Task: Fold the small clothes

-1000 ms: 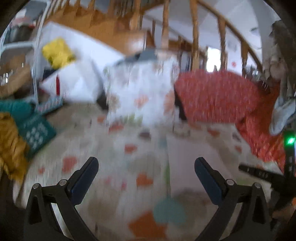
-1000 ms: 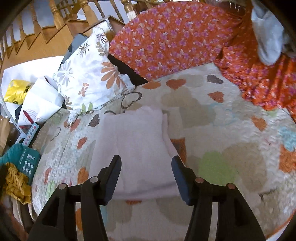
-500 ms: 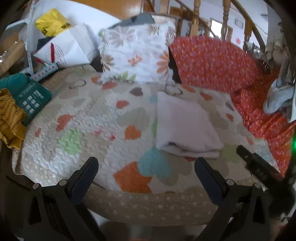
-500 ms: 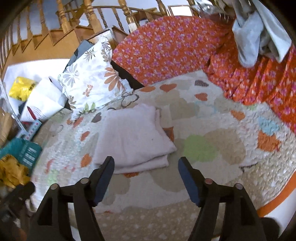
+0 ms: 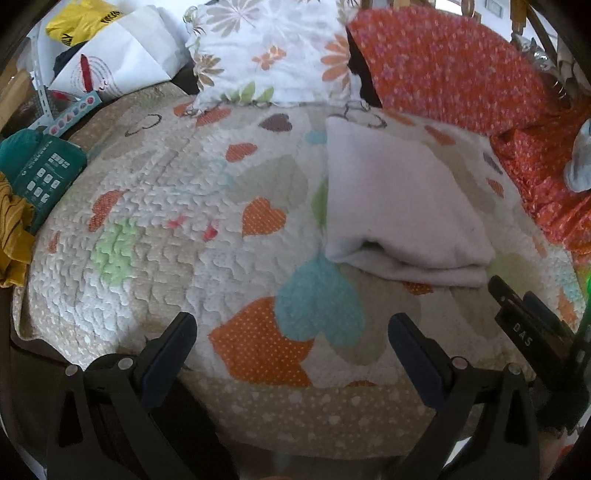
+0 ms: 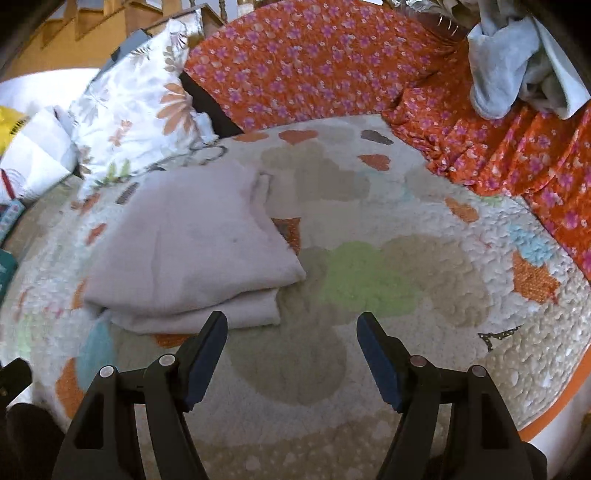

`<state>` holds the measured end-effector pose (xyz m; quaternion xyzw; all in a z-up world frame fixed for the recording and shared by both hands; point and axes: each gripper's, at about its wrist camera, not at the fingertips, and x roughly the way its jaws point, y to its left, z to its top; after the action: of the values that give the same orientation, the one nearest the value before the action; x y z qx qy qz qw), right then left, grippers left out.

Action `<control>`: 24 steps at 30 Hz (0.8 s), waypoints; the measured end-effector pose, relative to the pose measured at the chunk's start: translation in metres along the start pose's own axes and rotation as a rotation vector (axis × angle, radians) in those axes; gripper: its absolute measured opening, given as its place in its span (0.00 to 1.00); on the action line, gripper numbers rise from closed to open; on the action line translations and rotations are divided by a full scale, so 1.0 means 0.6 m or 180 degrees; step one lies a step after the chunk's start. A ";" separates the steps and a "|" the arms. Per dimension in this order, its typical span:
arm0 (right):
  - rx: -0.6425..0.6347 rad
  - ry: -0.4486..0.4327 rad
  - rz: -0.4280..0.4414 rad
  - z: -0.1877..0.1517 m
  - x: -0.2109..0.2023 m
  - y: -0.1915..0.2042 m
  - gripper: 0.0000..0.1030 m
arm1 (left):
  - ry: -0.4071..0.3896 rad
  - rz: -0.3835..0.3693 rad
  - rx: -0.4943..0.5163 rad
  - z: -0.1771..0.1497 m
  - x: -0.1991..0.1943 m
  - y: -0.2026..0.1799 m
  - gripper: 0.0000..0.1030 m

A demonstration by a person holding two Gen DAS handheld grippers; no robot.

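We see a bed under a heart-patterned quilt [image 5: 155, 236], a floral pillow [image 5: 269, 51] and orange floral cushion [image 6: 314, 62] at its far edge, wooden stairs [image 6: 92, 33] beyond.

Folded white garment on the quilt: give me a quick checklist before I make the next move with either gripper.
1. Folded white garment lies flat on the heart quilt, layers stacked: ok.
2. Right gripper open, nothing between its fingers: ok.
3. Left gripper open and empty: ok.
4. Neither gripper touches the garment; its near edge is just past the right gripper's left finger: ok.
5. Next piece, the grey clothes on the orange floral cover, in view: ok.
6. Fold neat on the far side: cannot tell.
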<state>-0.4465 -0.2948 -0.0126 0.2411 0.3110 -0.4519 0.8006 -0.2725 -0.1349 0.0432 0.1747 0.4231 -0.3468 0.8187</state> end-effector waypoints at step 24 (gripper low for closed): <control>-0.0266 -0.0185 -0.0206 -0.026 -0.013 0.021 0.75 | 0.0186 -0.0105 0.0115 -0.033 -0.001 -0.033 1.00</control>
<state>-0.4431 -0.2739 -0.0167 0.1841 0.3139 -0.4710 0.8036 -0.2982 -0.1366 0.0322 0.1924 0.4433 -0.3625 0.7969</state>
